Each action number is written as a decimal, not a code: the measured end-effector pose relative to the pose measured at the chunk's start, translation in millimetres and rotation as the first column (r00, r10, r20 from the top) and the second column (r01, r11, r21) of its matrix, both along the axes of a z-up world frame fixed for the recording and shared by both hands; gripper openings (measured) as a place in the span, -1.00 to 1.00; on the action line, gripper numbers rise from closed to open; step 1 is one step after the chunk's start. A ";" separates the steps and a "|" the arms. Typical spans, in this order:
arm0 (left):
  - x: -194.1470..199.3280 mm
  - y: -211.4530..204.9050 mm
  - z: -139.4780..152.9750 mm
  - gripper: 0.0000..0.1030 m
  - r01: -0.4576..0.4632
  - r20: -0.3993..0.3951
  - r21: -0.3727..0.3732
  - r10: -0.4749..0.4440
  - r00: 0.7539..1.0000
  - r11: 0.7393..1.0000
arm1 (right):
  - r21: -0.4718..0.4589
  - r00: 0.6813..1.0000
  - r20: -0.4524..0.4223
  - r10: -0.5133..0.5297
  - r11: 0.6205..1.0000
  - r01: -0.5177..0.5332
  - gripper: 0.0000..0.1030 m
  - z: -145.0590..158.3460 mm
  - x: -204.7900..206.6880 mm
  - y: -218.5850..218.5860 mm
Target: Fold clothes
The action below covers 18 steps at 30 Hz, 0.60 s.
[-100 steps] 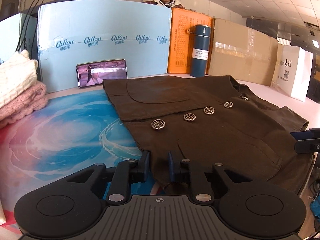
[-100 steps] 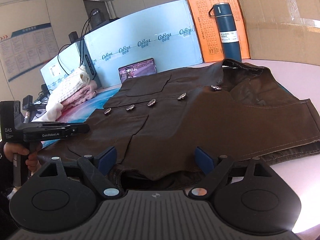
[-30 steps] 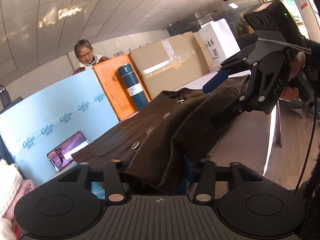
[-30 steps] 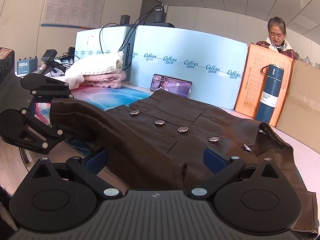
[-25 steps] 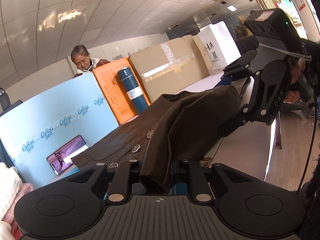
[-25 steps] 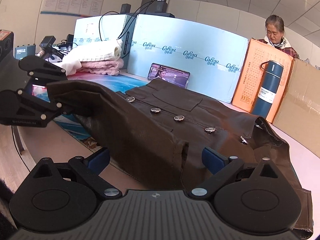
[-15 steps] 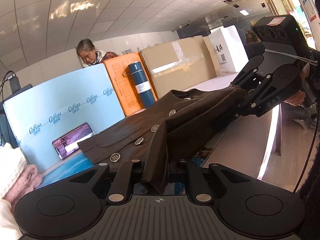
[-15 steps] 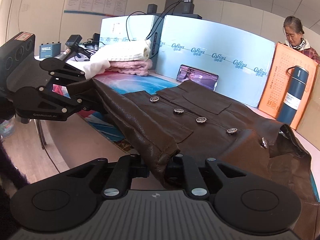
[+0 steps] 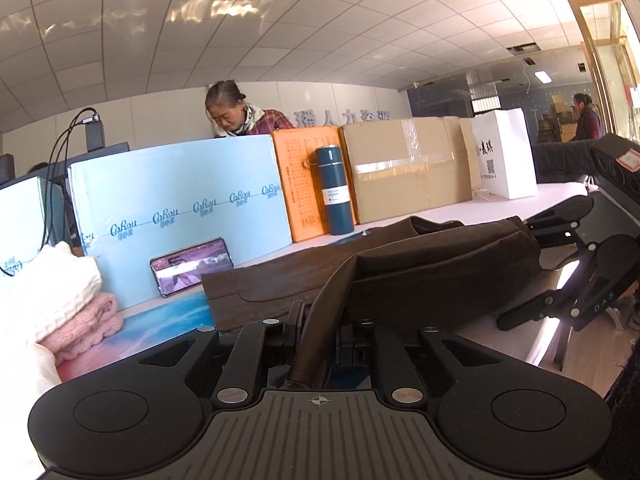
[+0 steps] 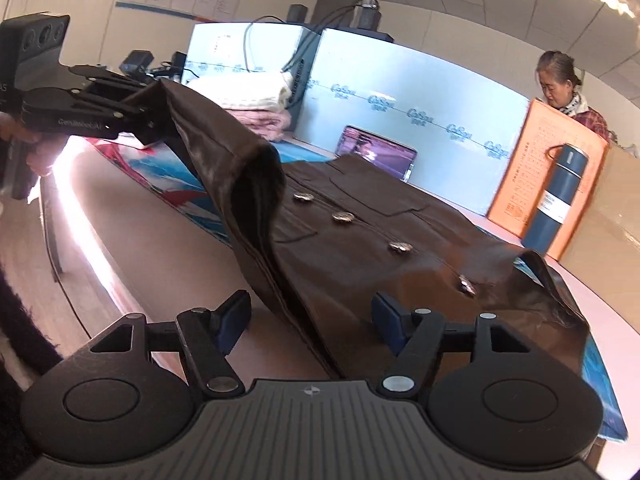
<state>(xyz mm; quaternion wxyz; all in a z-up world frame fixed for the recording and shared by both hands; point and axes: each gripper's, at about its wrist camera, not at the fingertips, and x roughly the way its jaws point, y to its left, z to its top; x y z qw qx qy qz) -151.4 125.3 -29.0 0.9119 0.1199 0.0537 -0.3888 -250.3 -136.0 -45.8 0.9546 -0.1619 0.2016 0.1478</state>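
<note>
A dark brown leather vest (image 10: 360, 236) with metal buttons lies on the table, its near edge lifted. My left gripper (image 9: 318, 328) is shut on the vest's hem (image 9: 320, 320) and holds it up; it shows in the right wrist view (image 10: 148, 120) with the fabric draped from it. My right gripper (image 10: 312, 320) is open, its blue pads on either side of the hanging fold, not touching. It shows at the right of the left wrist view (image 9: 560, 264), next to the vest's raised edge (image 9: 460, 256).
A blue flask (image 9: 335, 192), orange board (image 9: 304, 184), cardboard box (image 9: 404, 168) and pale blue foam panels (image 9: 180, 204) line the far side. A phone (image 9: 192, 266) leans on the panel. Folded white and pink knitwear (image 9: 68, 304) is stacked at left. A woman (image 9: 232, 112) sits behind.
My right gripper has opened and let go of the vest edge that it held half a second ago. My left gripper still holds the hem and has lifted it further over the vest.
</note>
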 end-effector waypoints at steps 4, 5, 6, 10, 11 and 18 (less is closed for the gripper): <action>10.2 2.9 2.2 -0.75 -0.009 -0.007 -0.056 0.009 1.000 0.998 | -0.028 0.982 0.008 -0.189 0.981 0.189 0.29 -2.3 -8.6 -35.1; 12.3 3.0 2.2 -0.75 -0.011 -0.009 -0.061 0.010 1.000 0.998 | -0.038 0.974 0.010 -0.228 0.973 0.228 0.29 -3.3 -11.7 -43.2; 14.3 3.0 2.2 -0.75 -0.013 -0.010 -0.063 0.013 1.000 0.998 | -0.048 0.964 0.014 -0.265 0.963 0.266 0.27 -4.6 -16.1 -50.9; 16.9 4.5 1.0 -0.76 -0.023 -0.018 -0.065 0.022 1.000 0.998 | -0.129 0.924 0.045 -0.381 0.915 0.383 0.14 -7.5 -31.1 -69.8; 16.6 5.2 0.2 -0.76 -0.024 -0.021 -0.065 0.023 1.000 0.998 | -0.151 0.918 0.052 -0.393 0.906 0.396 0.08 -8.6 -32.3 -70.3; 8.7 9.3 -3.7 -0.76 -0.028 -0.033 -0.071 0.026 0.999 0.997 | -0.226 0.936 0.048 -0.349 0.909 0.350 -0.89 -14.4 -34.1 -62.1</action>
